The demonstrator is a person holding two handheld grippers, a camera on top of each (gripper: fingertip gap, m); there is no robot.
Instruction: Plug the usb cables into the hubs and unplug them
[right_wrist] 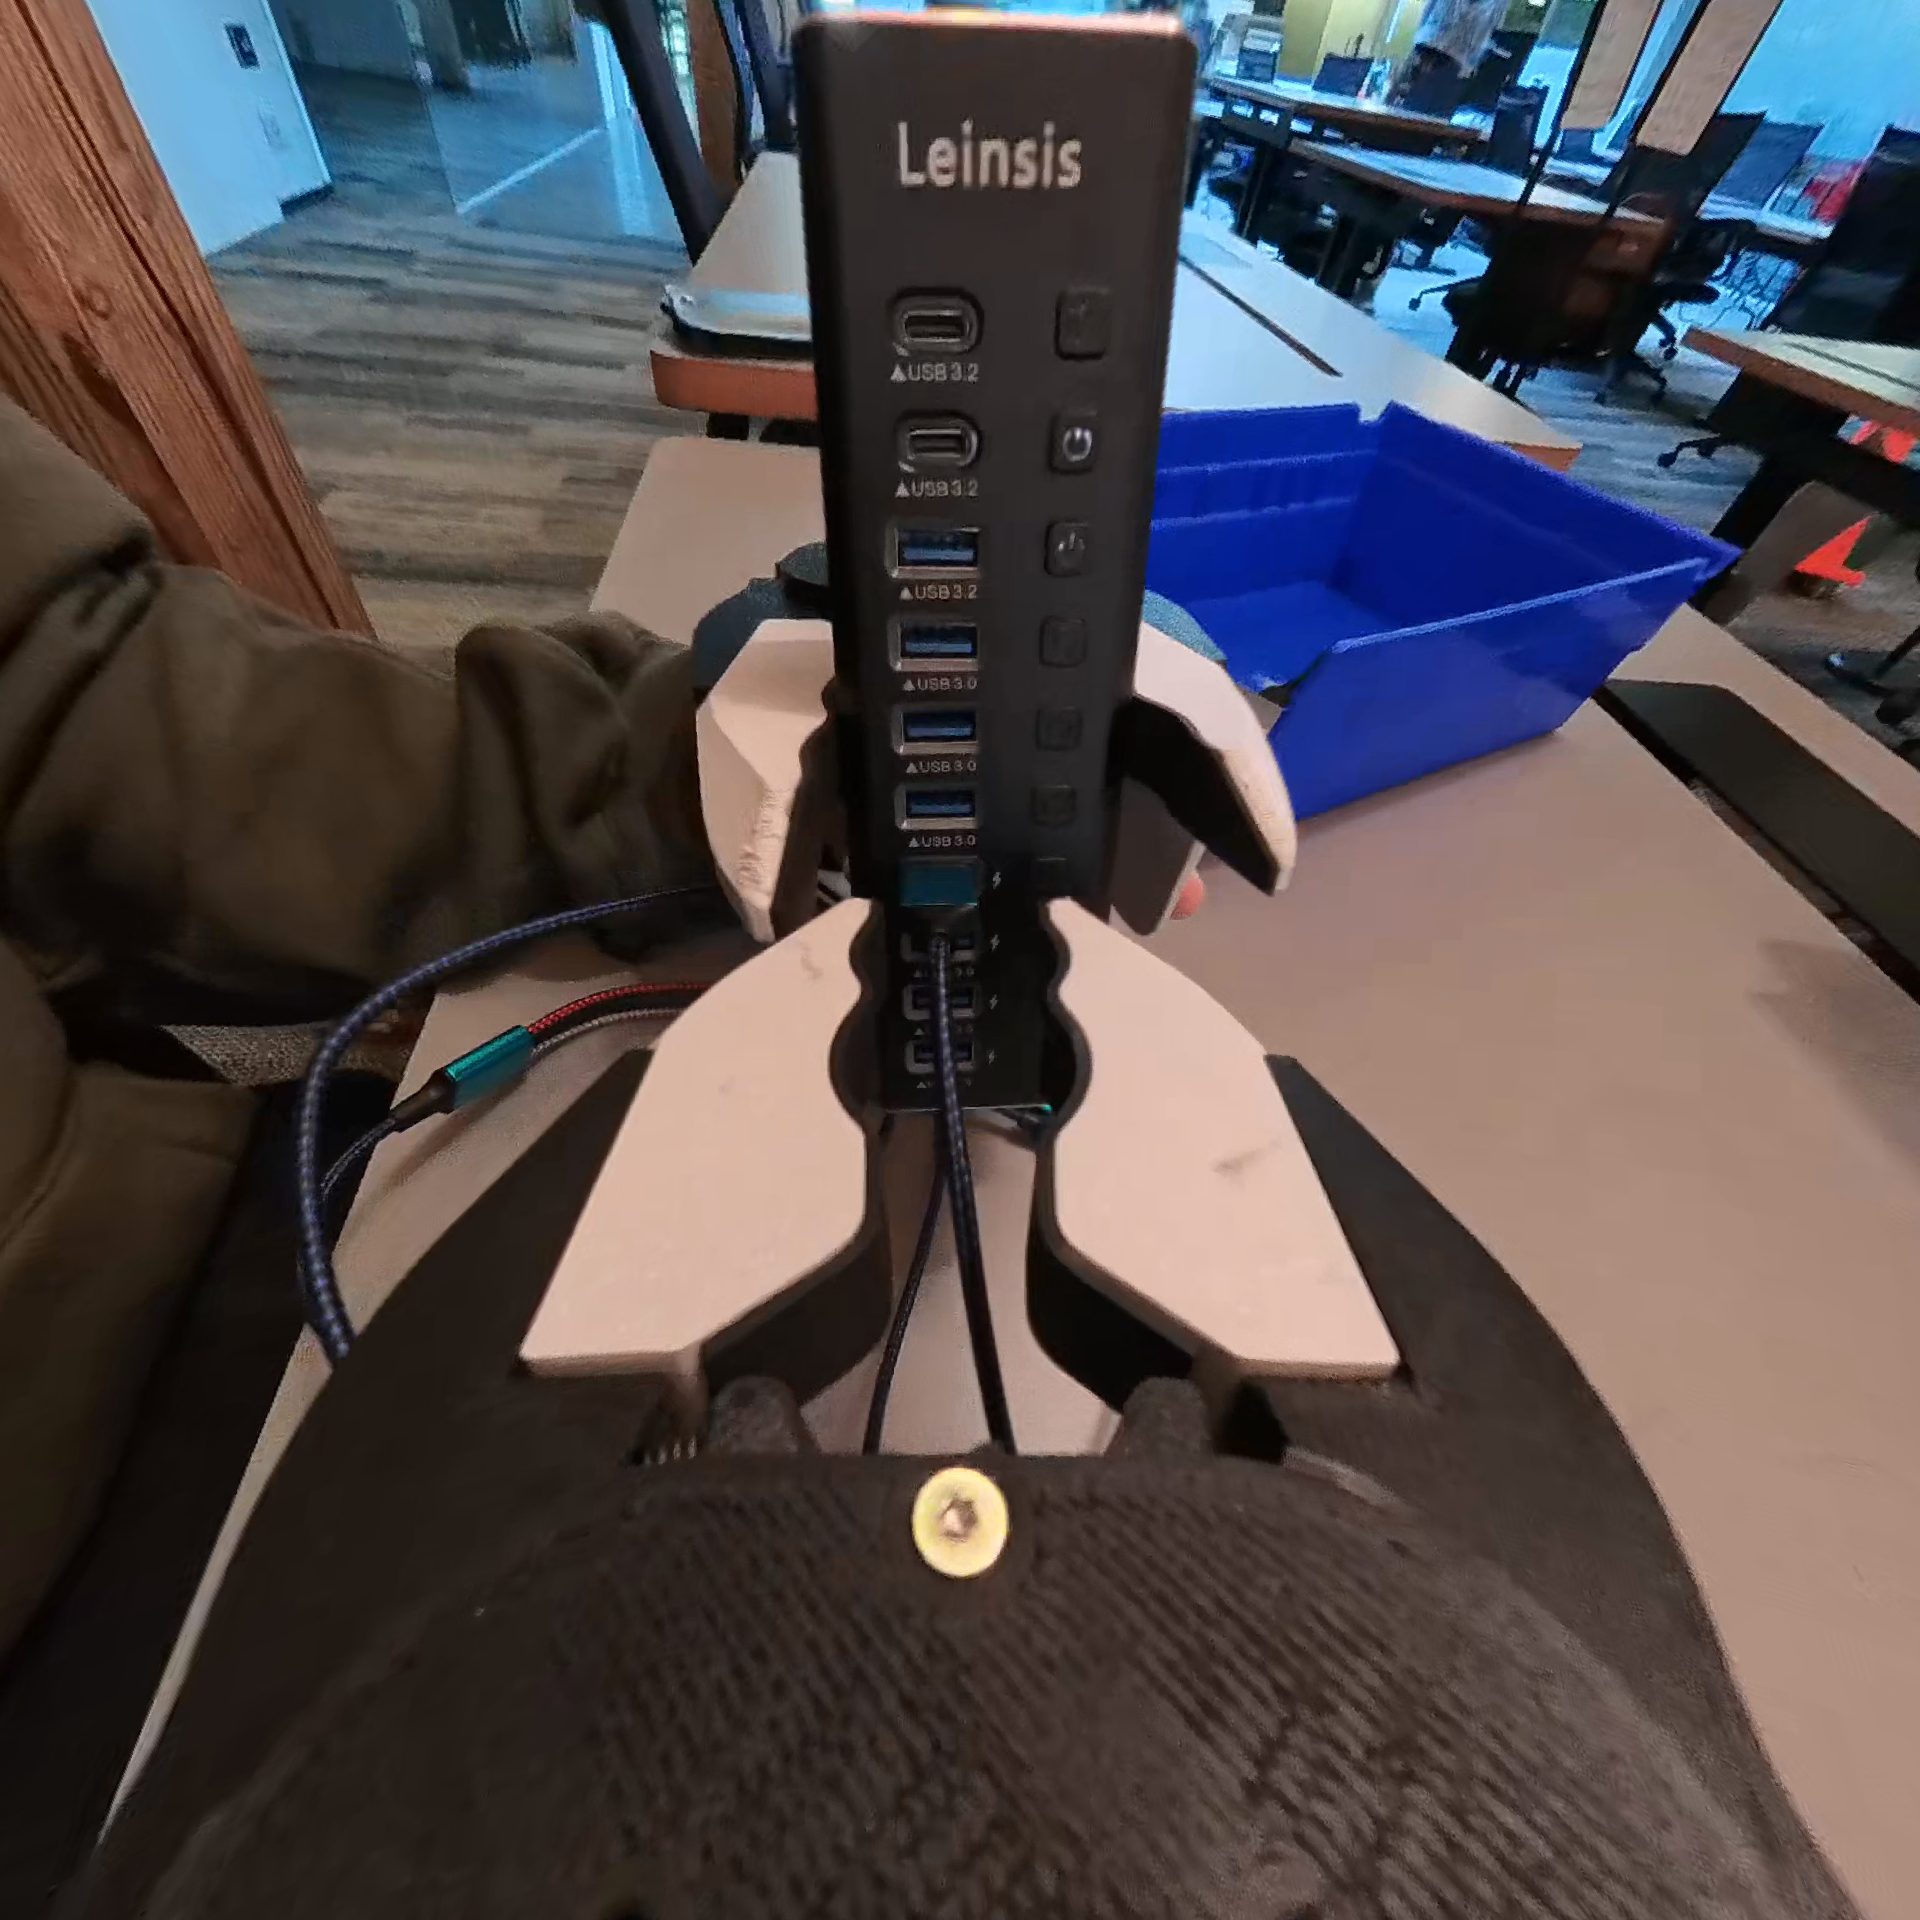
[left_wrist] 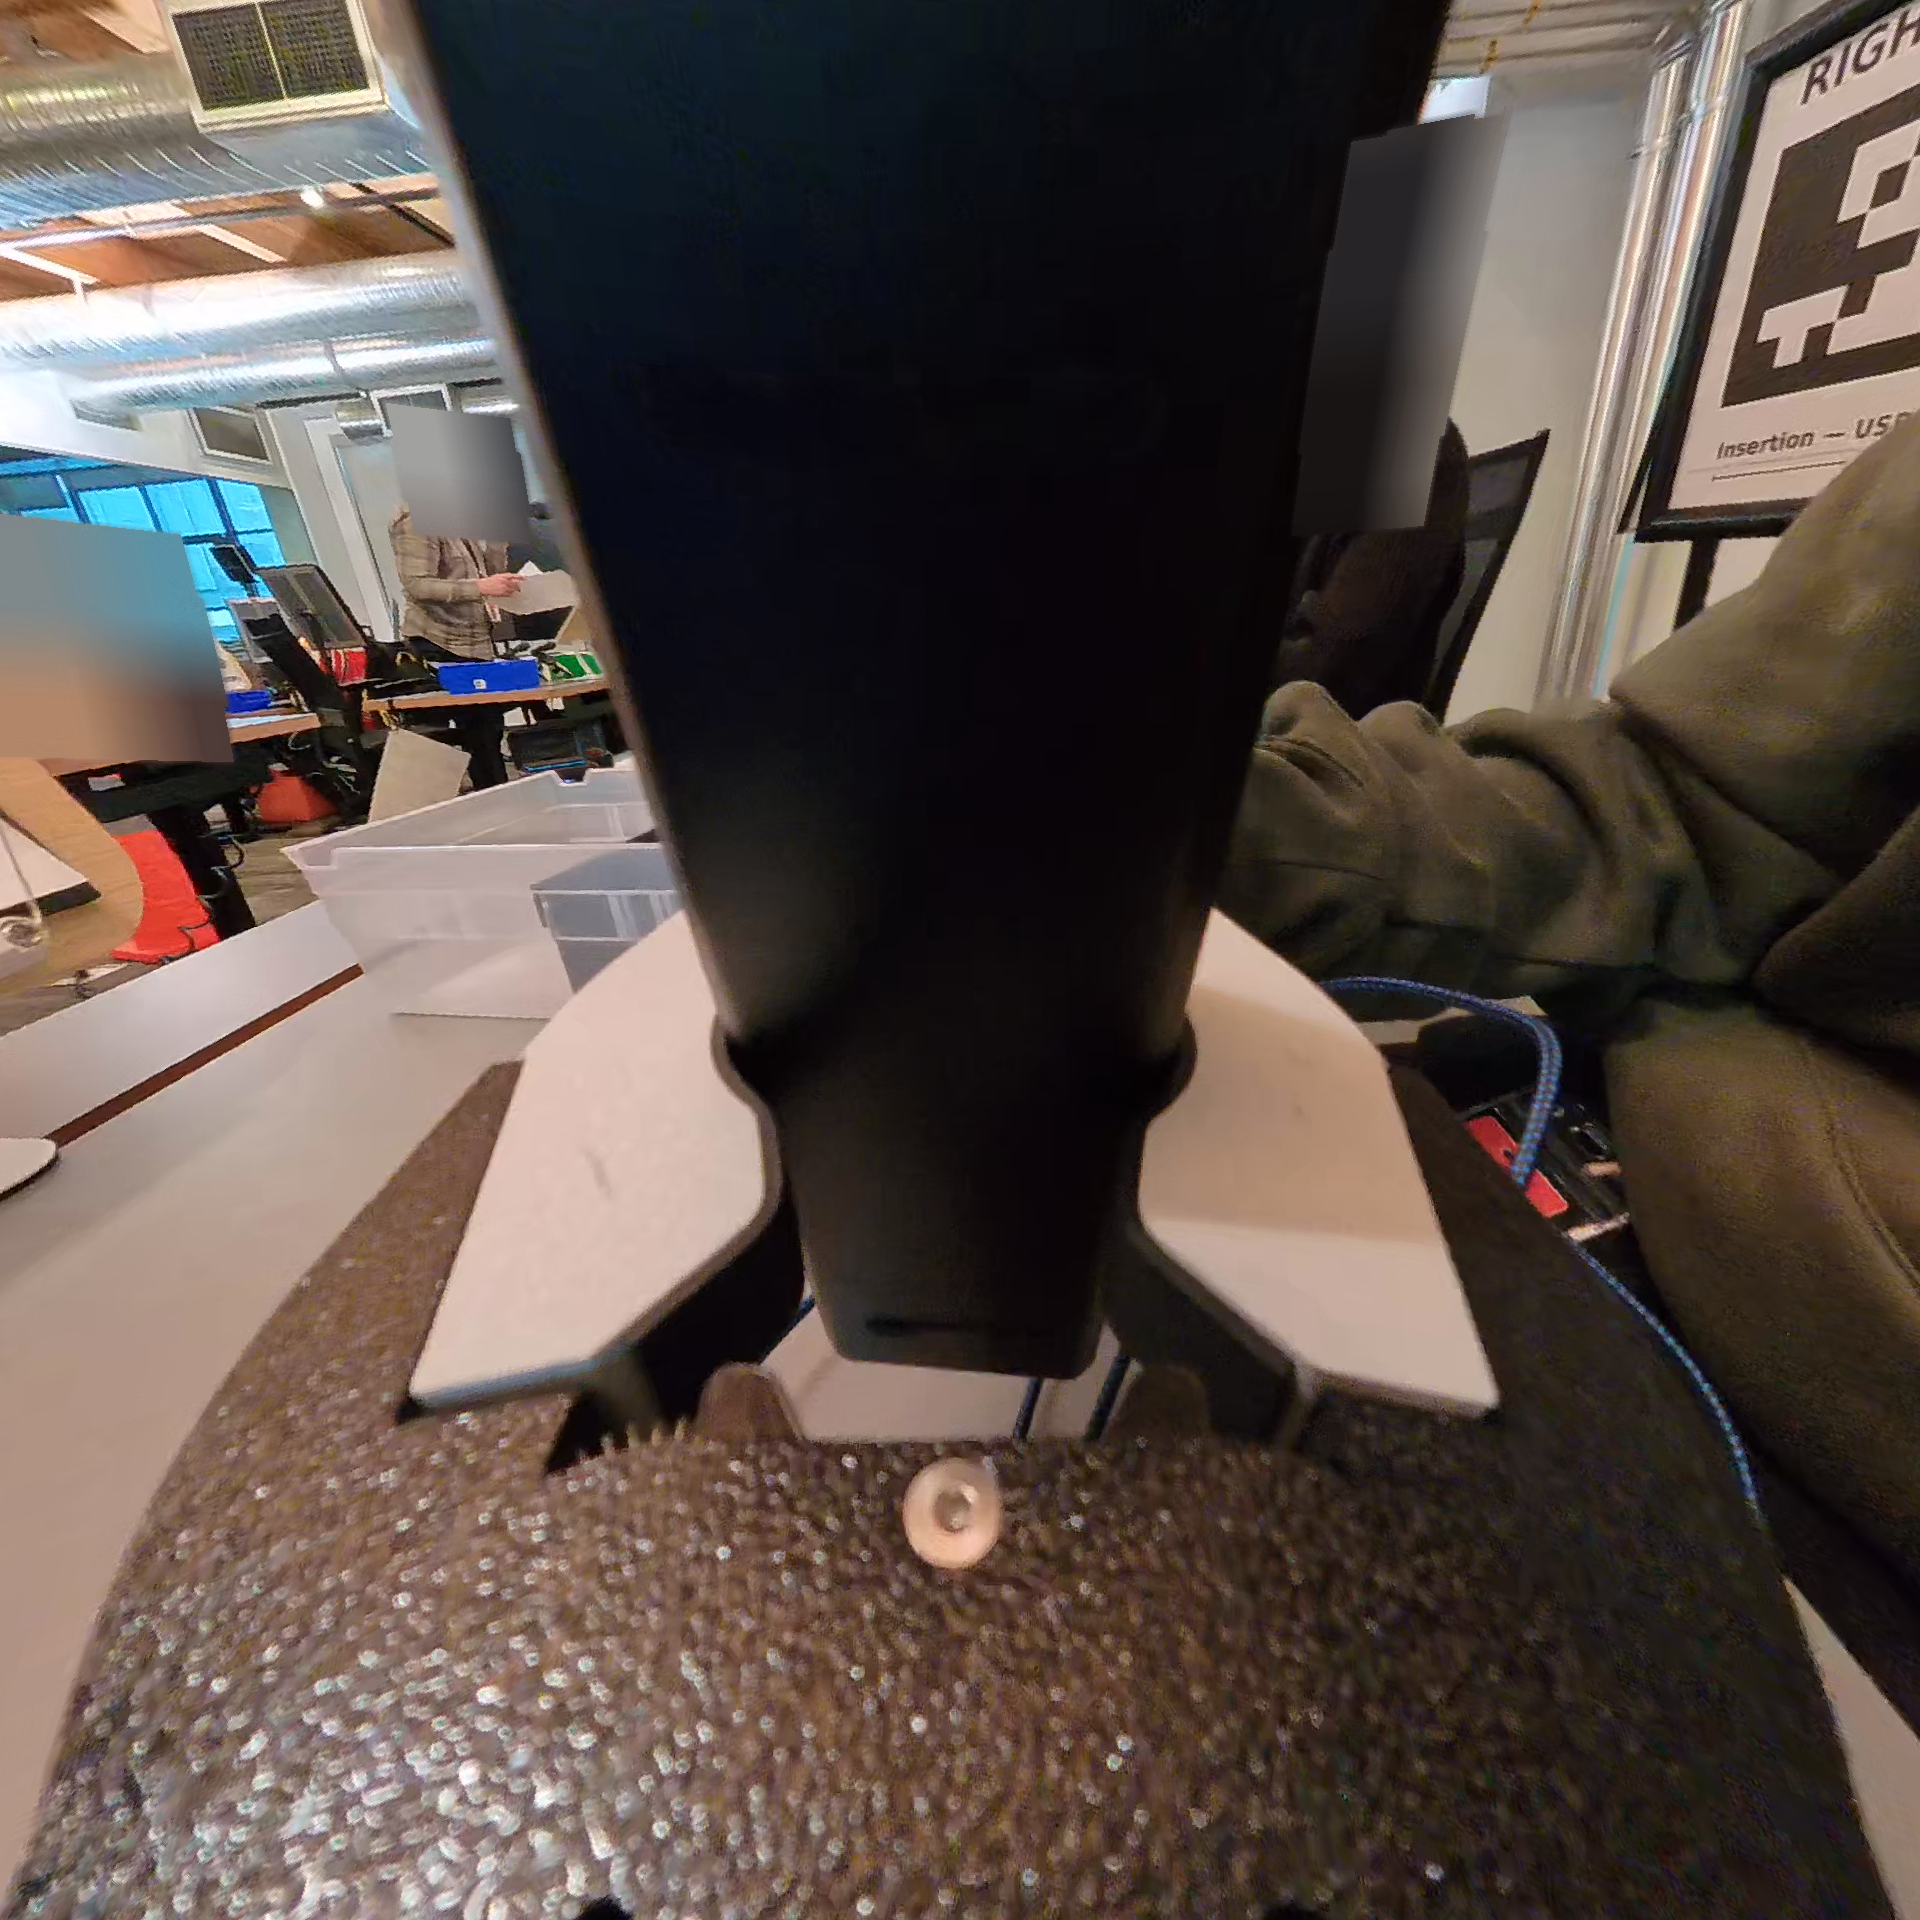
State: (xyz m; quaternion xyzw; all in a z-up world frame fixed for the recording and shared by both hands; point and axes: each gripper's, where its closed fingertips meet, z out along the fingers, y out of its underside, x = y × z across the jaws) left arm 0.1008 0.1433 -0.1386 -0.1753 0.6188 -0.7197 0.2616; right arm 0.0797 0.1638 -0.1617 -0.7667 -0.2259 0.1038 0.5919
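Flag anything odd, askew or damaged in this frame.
Nothing looks damaged or spilled. The black hub is held off the table by the left gripper; the right gripper closes around the teal plug in a lower port. Loose braided cables trail off the table edge.

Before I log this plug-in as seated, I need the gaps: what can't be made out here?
- Left wrist view: the hub shows only its back, so its ports are hidden.
- Right wrist view: the right gripper covers the hub's lowest ports.
- Right wrist view: the teal plug is blurred; its seating is unclear.
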